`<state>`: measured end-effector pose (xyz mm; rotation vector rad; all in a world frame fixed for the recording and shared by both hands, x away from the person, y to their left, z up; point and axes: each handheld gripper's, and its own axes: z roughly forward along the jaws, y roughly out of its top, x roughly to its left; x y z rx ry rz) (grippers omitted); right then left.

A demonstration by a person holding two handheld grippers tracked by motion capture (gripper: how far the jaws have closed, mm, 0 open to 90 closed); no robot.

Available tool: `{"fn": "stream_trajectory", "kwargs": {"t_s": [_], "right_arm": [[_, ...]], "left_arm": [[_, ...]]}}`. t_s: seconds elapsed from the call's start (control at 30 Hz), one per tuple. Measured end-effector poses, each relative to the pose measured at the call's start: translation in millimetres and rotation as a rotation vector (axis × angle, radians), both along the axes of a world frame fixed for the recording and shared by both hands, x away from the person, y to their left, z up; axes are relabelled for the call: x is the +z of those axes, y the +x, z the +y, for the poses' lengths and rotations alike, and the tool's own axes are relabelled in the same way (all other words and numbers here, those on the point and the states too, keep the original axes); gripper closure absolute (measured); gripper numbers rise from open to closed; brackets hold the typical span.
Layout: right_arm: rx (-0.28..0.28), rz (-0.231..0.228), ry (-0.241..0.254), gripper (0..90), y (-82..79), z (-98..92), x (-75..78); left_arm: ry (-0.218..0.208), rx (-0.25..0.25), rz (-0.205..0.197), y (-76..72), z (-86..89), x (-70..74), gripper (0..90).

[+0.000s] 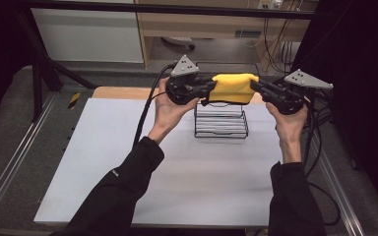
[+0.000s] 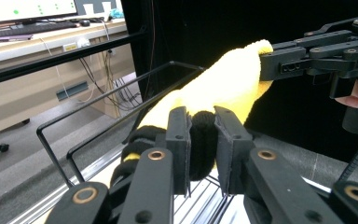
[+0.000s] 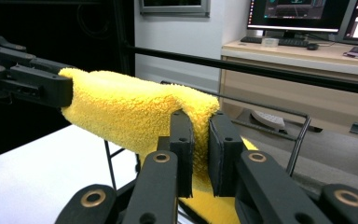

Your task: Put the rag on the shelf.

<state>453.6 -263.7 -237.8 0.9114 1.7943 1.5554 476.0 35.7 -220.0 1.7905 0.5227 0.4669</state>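
Observation:
A yellow terry cloth [image 1: 234,87] with a black trimmed end hangs stretched between my two grippers, just above a black wire rack [image 1: 221,124]. My left gripper [image 1: 210,89] is shut on the cloth's left end; in the left gripper view its jaws [image 2: 201,140] pinch the black trim of the cloth [image 2: 223,84]. My right gripper [image 1: 254,86] is shut on the right end, its jaws [image 3: 200,140] clamping a yellow fold of the cloth [image 3: 130,107]. Each gripper view shows the other gripper biting the far end. The rack's top bars [image 2: 102,98] run under the cloth.
The rack stands at the back middle of a white table mat [image 1: 177,172], with a wooden board [image 1: 123,92] behind it. Metal rails [image 1: 10,167] border the table. A dark frame bar [image 3: 261,70] crosses beyond the rack, with desks and monitors farther off.

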Motion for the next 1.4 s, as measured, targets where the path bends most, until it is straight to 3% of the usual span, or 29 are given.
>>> {"fn": "stream_trajectory", "kwargs": {"t_s": [0.23, 0.4, 0.47, 0.53, 0.67, 0.77, 0.83, 1.03, 1.2, 1.4], "right_arm": [[0.028, -0.003, -0.02, 82.0, -1.9, -1.7, -3.2], [0.034, -0.006, -0.044, 81.7, -4.5, -1.9, -5.2], [0.038, -0.012, -0.053, 81.6, -4.4, -1.7, -6.6], [0.043, -0.007, -0.054, 81.4, -4.6, -2.1, -7.3], [0.052, -0.013, -0.062, 81.0, -5.0, -2.6, -8.4], [0.06, -0.015, -0.061, 80.3, -4.6, -3.7, -9.3], [0.062, -0.007, -0.066, 79.8, -5.0, -4.1, -9.8], [0.064, 0.019, -0.083, 74.4, -7.4, -5.2, -12.7], [0.044, 0.023, -0.101, 56.4, -14.4, -1.5, -8.8], [0.051, -0.001, -0.055, 43.6, -22.9, 2.0, 7.0]], "left_arm": [[0.037, 0.011, 0.009, -5.6, 6.1, 16.1, 73.0], [-0.048, 0.03, 0.004, -4.8, 14.7, 38.7, 78.9], [-0.05, 0.046, 0.017, -0.1, 14.0, 44.9, 82.3], [-0.02, 0.059, 0.03, 6.6, 9.8, 46.2, 84.8], [0.012, 0.052, 0.108, 20.7, 1.0, 38.4, 89.4], [0.051, 0.008, 0.169, 23.1, -4.9, 28.6, 89.6], [0.086, -0.014, 0.172, 20.5, -7.6, 22.1, 89.6], [0.122, -0.035, 0.179, 16.1, -9.1, 7.7, 89.7], [0.15, -0.023, 0.169, 15.2, -11.4, 0.2, 89.7], [0.16, -0.017, 0.172, 16.7, -13.7, -7.6, 89.8]]}}
